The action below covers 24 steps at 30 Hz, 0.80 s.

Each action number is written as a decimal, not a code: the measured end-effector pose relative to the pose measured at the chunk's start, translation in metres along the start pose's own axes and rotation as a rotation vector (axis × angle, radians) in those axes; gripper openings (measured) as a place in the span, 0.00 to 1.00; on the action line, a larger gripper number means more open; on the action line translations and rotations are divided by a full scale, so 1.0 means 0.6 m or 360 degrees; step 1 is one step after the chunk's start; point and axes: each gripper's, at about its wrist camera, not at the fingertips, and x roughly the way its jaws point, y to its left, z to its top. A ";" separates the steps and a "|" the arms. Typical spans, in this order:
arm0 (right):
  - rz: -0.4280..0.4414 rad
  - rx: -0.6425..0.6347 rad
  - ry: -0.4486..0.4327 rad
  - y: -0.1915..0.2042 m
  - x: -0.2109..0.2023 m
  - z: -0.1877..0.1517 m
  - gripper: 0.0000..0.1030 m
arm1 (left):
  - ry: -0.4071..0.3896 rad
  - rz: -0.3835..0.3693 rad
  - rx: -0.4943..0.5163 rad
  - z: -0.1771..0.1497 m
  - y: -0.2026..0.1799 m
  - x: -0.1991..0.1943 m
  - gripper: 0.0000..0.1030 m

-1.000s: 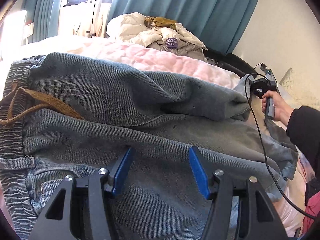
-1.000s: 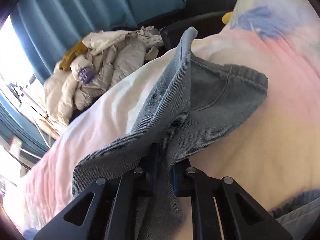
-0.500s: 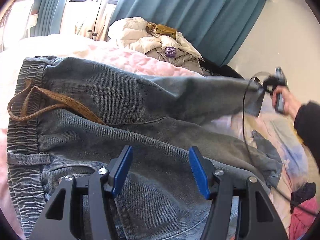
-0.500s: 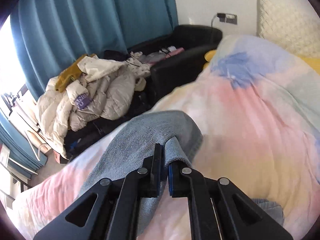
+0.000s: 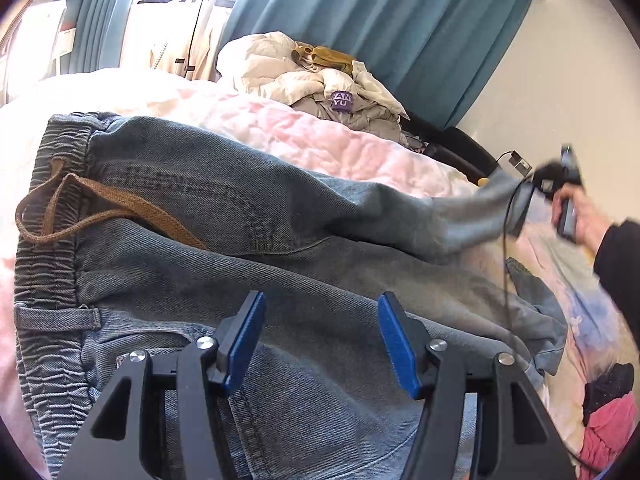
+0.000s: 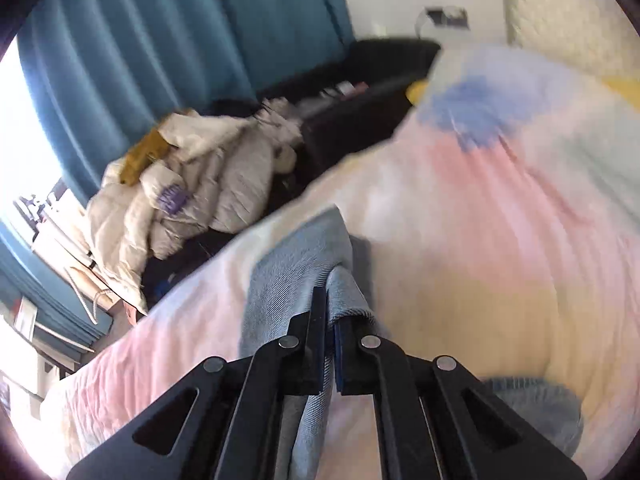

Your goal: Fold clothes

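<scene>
Bed with pastel quilt [image 5: 340,148], jeans [image 5: 280,280] spread across it, pink garment [image 5: 608,424] at edge

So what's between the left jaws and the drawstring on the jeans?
Only denim: the left gripper hovers open over the jeans, and bare fabric runs up to the drawstring. The left wrist view shows it.

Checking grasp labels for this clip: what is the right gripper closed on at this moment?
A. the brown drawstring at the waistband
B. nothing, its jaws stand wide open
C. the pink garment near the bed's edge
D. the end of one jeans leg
D: the right gripper is pinched shut on denim at the end of a leg of the jeans, held up off the bedspread; the drawstring lies at the waistband, far from it.
</scene>
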 end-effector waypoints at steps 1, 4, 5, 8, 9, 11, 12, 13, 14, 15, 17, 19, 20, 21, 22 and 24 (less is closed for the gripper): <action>0.0052 -0.0051 -0.0082 0.021 -0.019 0.016 0.02 | 0.0005 0.0003 0.0005 -0.001 0.000 0.002 0.58; 0.0096 -0.0201 -0.0244 0.058 -0.048 0.031 0.02 | 0.0021 0.0013 0.0009 -0.002 0.001 0.008 0.58; 0.0079 -0.0222 -0.0254 0.052 -0.046 0.025 0.02 | 0.0026 0.0011 0.0008 -0.003 0.001 0.009 0.58; -0.0036 -0.0206 -0.0158 -0.007 -0.007 -0.018 0.02 | 0.0033 0.0006 0.0015 -0.003 0.000 0.011 0.58; -0.0078 -0.0159 -0.0085 -0.042 0.016 -0.043 0.02 | 0.0033 0.0003 0.0019 -0.002 -0.001 0.013 0.58; -0.0153 -0.0063 0.0059 -0.113 0.059 -0.093 0.02 | 0.0031 0.0002 0.0029 -0.001 -0.003 0.013 0.58; -0.0145 -0.0005 0.0121 -0.148 0.070 -0.116 0.02 | 0.0029 0.0002 0.0033 -0.002 -0.004 0.013 0.58; -0.0112 0.0054 0.0166 -0.175 0.072 -0.134 0.02 | 0.0028 0.0001 0.0033 -0.002 -0.005 0.012 0.58; -0.0079 0.0113 0.0211 -0.202 0.074 -0.153 0.04 | 0.0029 -0.0001 0.0034 -0.002 -0.006 0.012 0.58; -0.0043 0.0168 0.0246 -0.227 0.073 -0.170 0.06 | 0.0027 -0.0002 0.0035 -0.002 -0.007 0.011 0.58; 0.0051 0.0225 0.0226 -0.250 0.046 -0.187 0.10 | 0.0020 -0.0001 0.0042 -0.002 -0.010 0.009 0.58; 0.0103 0.0202 0.0219 -0.258 0.009 -0.192 0.20 | 0.0016 -0.0007 0.0044 -0.004 -0.014 0.004 0.58; 0.0129 0.0175 0.0191 -0.263 -0.015 -0.192 0.24 | 0.0014 -0.0013 0.0046 -0.006 -0.016 0.001 0.58; 0.0155 0.0151 0.0162 -0.267 -0.040 -0.191 0.28 | 0.0010 -0.0017 0.0053 -0.007 -0.019 -0.002 0.58; 0.0179 0.0139 0.0135 -0.275 -0.063 -0.190 0.32 | 0.0005 -0.0020 0.0063 -0.009 -0.023 -0.006 0.58; 0.0184 0.0148 0.0109 -0.298 -0.100 -0.193 0.49 | -0.0008 -0.0034 0.0082 -0.013 -0.031 -0.014 0.58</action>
